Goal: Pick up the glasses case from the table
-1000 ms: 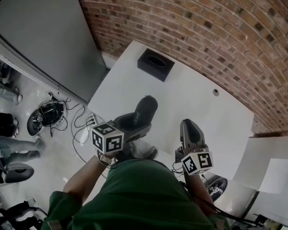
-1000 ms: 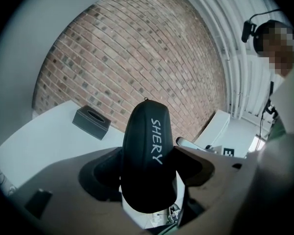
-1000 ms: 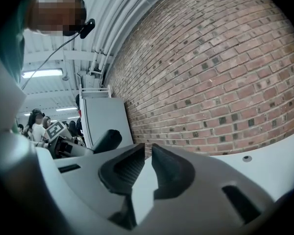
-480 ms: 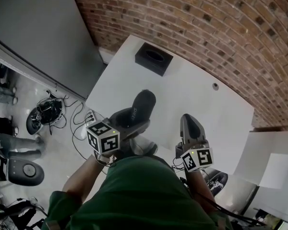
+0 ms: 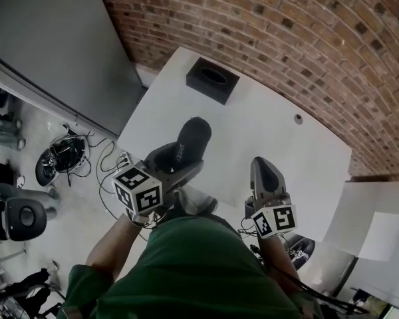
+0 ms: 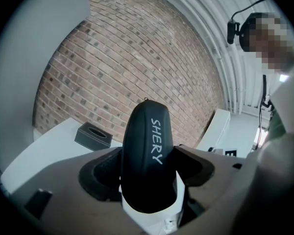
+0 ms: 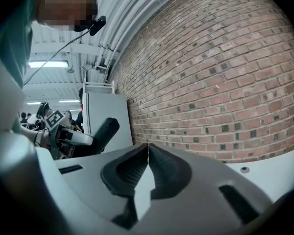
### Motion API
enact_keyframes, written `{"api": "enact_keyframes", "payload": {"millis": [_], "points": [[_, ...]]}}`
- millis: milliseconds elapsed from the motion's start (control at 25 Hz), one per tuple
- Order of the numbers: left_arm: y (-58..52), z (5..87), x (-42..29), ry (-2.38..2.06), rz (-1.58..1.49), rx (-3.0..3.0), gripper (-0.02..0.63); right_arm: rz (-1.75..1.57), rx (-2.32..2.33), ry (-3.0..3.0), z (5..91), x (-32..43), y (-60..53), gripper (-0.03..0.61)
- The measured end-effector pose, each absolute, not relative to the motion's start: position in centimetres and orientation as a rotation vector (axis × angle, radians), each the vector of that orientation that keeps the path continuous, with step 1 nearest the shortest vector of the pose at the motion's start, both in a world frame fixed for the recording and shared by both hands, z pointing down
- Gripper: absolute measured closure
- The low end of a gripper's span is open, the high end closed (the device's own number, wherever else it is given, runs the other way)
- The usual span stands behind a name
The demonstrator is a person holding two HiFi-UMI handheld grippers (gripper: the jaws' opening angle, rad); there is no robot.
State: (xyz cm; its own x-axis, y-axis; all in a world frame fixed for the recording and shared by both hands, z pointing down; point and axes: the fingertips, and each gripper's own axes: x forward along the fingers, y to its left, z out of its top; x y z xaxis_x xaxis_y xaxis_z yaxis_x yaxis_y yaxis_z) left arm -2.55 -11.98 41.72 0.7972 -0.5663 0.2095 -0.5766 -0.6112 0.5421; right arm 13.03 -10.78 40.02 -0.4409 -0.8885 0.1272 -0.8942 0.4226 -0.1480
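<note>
The black glasses case (image 6: 147,155), with white lettering, stands up between the jaws of my left gripper (image 6: 148,176), which is shut on its lower part. In the head view the glasses case (image 5: 191,140) is held over the left part of the white table (image 5: 272,121), with the left gripper (image 5: 175,167) below it. My right gripper (image 5: 265,169) hovers over the table's near edge, its jaws closing until the pads (image 7: 159,168) meet with nothing between them. From the right gripper (image 7: 148,153) view the case (image 7: 107,130) shows to the left.
A black tissue box (image 5: 213,80) sits at the table's far left corner, below the brick wall (image 5: 306,38). A small round hole (image 5: 298,119) marks the tabletop. Cables and gear (image 5: 63,158) lie on the floor left of the table. A grey panel (image 5: 53,38) stands at the left.
My left gripper has lifted the case a little up and to the left in the head view. The right gripper has stayed in place.
</note>
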Motion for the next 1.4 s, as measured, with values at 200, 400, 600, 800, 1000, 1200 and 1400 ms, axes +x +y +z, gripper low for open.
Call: {"api": "enact_keyframes", "payload": {"millis": [200,400,600,800,1000,1200,1400], "points": [[-12.3,41.2,-3.0,-0.869,0.007,2.39,0.293,0.294,1.633,-2.625,40.1,13.1,-10.7,0.574],[-13.1,40.3,-3.7,-0.907,-0.006,2.424,0.293,0.298,1.64,-2.612,40.3,13.3,-10.7,0.574],[-12.8,40.6,-3.6,-0.919,0.015,2.432,0.293,0.294,1.645,-2.609,40.4,13.3,-10.6,0.575],[-12.7,40.9,-3.5,-0.916,0.014,2.427,0.293,0.276,1.646,-2.604,40.3,13.4,-10.6,0.575],[-12.9,40.7,-3.6,-0.924,0.011,2.43,0.293,0.267,1.643,-2.602,40.2,13.4,-10.6,0.575],[-12.9,40.8,-3.8,-0.925,0.012,2.428,0.293,0.257,1.635,-2.605,40.2,13.1,-10.6,0.575],[-12.9,40.8,-3.9,-0.928,0.013,2.426,0.293,0.259,1.634,-2.604,40.1,13.1,-10.7,0.575]]}}
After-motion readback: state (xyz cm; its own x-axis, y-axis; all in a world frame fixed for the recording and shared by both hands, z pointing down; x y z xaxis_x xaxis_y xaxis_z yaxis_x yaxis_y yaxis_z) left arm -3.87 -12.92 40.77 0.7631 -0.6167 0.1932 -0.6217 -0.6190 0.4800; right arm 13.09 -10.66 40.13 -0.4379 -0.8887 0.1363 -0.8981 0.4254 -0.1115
